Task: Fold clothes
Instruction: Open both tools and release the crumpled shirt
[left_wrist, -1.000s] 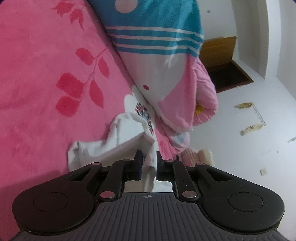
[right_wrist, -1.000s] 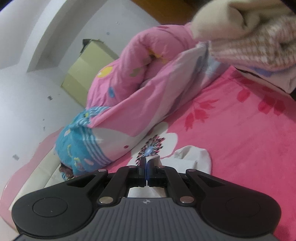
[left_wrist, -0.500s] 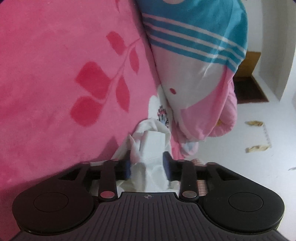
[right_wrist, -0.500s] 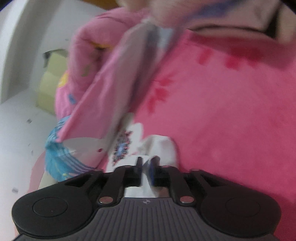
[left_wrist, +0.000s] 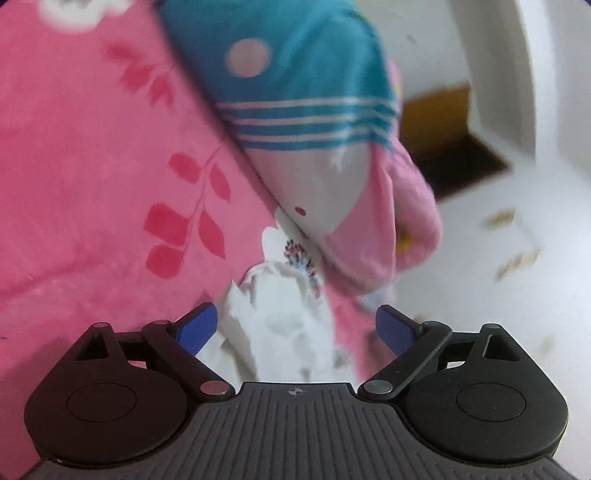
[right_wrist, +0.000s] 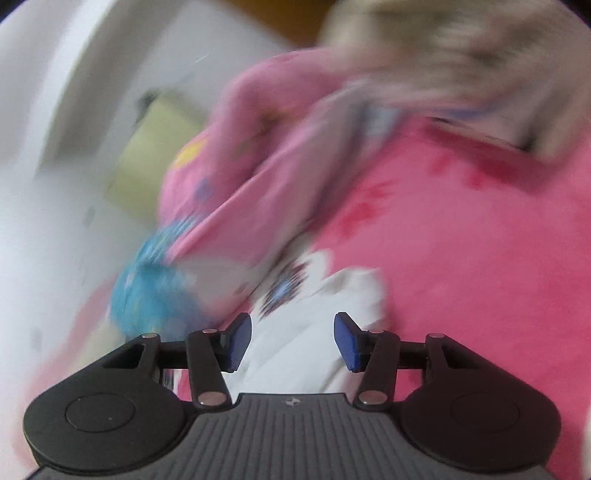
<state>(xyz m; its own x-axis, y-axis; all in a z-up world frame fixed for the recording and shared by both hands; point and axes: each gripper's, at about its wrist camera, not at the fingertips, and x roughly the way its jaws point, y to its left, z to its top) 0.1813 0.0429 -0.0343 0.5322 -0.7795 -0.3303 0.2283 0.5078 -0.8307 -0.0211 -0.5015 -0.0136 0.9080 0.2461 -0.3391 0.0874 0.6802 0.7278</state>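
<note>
Both spread wide, holding nothing: left gripper (left_wrist: 297, 326), right gripper (right_wrist: 293, 341). White garment (left_wrist: 280, 317) bunched on pink bed (left_wrist: 92, 177) beside rolled quilt (left_wrist: 314, 110). Either fold just set down or regrasp pending; right view blurred

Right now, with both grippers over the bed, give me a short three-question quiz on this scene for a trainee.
1. True or false: the left gripper has its jaws clamped on the crumpled white cloth garment.
2. Multiple choice: the white garment lies on A) a bare white floor, B) a pink plush bedspread with red leaf prints, C) a wooden table.
3. Fill in: beside the garment is a rolled quilt whose end is teal with white ____.

Key:
1. False; the jaws stand wide apart, as do those of the right gripper.
2. B
3. Stripes
</note>
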